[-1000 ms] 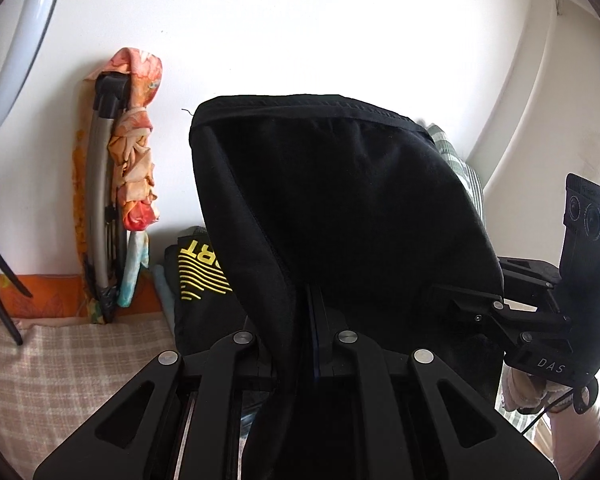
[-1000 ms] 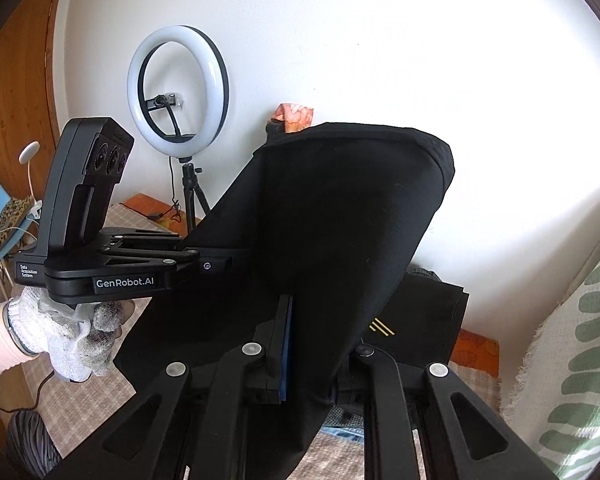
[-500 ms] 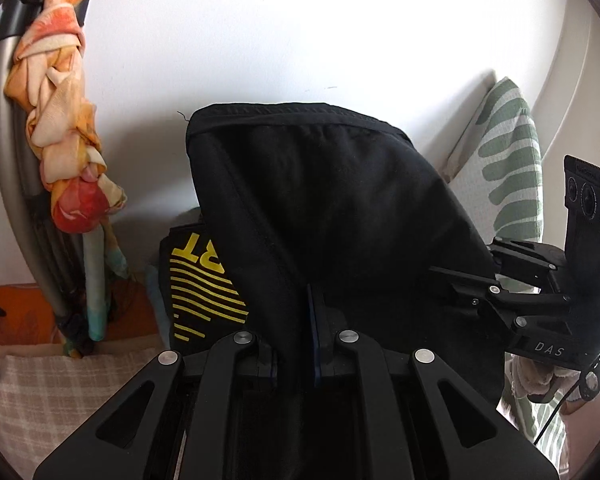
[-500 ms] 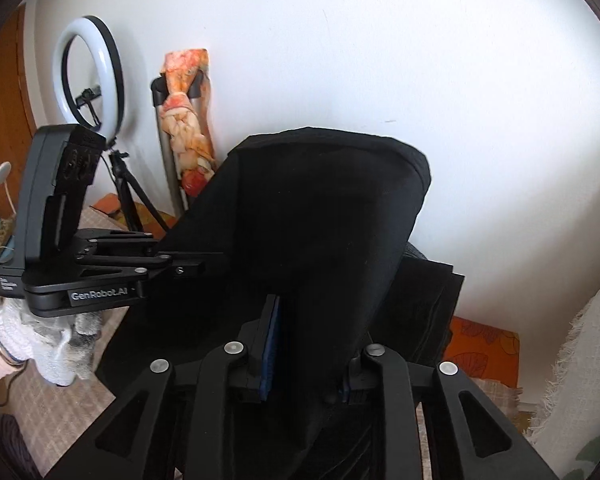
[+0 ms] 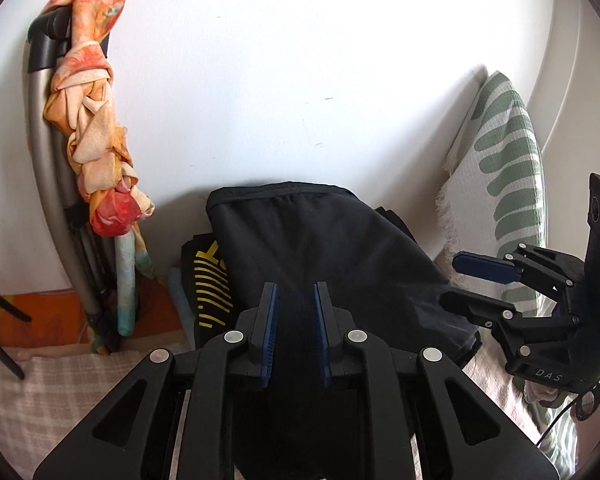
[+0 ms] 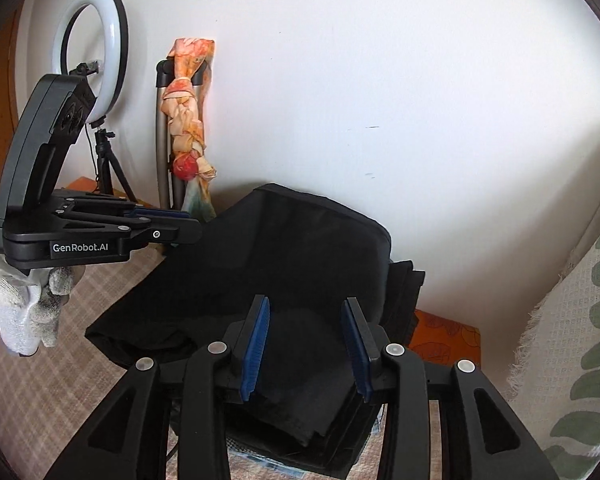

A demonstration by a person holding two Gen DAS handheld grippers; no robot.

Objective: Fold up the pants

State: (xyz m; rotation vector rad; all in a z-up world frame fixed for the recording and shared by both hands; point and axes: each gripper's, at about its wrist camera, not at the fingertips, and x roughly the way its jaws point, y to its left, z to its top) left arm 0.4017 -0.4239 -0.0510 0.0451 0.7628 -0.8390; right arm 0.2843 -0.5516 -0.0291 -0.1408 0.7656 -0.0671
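Note:
The black pants lie folded on a pile of dark clothes against the wall, their folded edge towards the wall. My left gripper hangs just over their near end. Its jaws are opening, a narrow gap shows between the blue pads, and the cloth lies loose below it. My right gripper stands open over the right end of the pants, its pads clear of the cloth. Each gripper shows in the other's view: the right gripper open, the left gripper side-on with a gloved hand under it.
Under the pants lies a folded black garment with yellow print. An orange scarf is knotted on a grey tube frame at the wall. A green-and-white blanket stands right, a ring light far left. A checked sheet covers the surface.
Both grippers held the pants up, shut on the cloth. They have sunk towards the pile, the pants now rest on it, and both sets of jaws have parted.

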